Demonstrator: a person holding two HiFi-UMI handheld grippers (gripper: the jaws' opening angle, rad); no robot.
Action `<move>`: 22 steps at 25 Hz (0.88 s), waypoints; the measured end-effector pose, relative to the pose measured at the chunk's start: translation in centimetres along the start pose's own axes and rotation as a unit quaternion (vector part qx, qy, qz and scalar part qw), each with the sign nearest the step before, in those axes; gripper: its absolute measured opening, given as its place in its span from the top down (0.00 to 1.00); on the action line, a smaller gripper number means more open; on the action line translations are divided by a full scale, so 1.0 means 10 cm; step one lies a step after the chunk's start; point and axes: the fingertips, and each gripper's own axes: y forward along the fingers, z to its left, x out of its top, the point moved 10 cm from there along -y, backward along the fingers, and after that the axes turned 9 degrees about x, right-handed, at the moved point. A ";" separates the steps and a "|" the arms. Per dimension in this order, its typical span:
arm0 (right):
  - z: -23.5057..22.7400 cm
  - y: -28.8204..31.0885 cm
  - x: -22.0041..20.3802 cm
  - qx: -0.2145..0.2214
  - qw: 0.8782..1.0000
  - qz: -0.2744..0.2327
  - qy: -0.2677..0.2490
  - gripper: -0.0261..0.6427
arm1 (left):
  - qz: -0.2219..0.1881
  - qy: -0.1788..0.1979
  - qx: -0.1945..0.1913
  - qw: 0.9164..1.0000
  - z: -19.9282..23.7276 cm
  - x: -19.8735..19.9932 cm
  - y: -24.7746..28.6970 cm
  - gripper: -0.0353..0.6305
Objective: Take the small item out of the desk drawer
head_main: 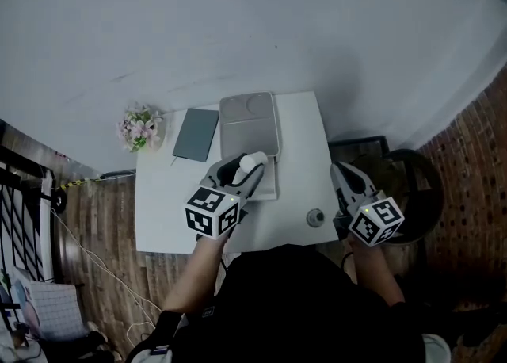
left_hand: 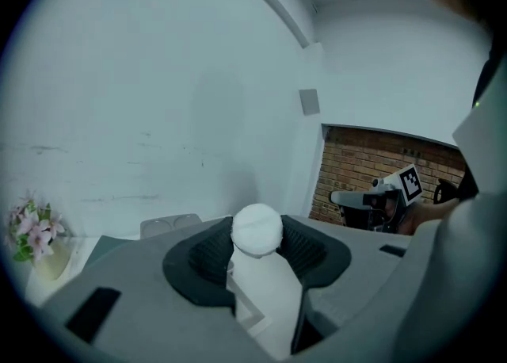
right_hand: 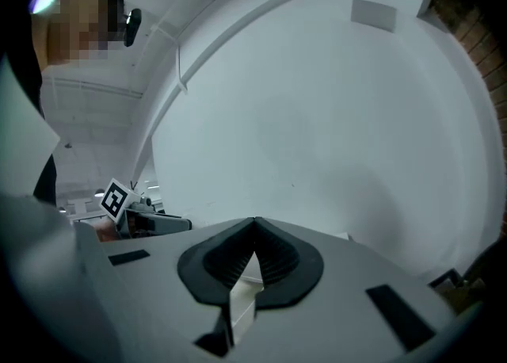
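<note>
White desk (head_main: 158, 203) is offering open room left of the grey tray (head_main: 249, 124). Left gripper (left_hand: 257, 254) is pinching the white round-topped item (left_hand: 257, 231) by its top, above the desk (judged light, rigid, smooth, so apt to slip; no drawer is showing). Right gripper (right_hand: 253, 257) is idling off the desk's right edge, jaws pressed together on nothing.

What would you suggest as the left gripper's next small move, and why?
Probably lower the left gripper and set the small white bottle on the desk: its jaws are clamped on the bottle, held above the desk top.
</note>
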 end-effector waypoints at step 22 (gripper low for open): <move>0.28 0.12 0.67 0.061 0.993 -0.030 -0.100 0.96 | -0.082 0.042 0.038 0.995 -0.11 0.40 -0.16 0.66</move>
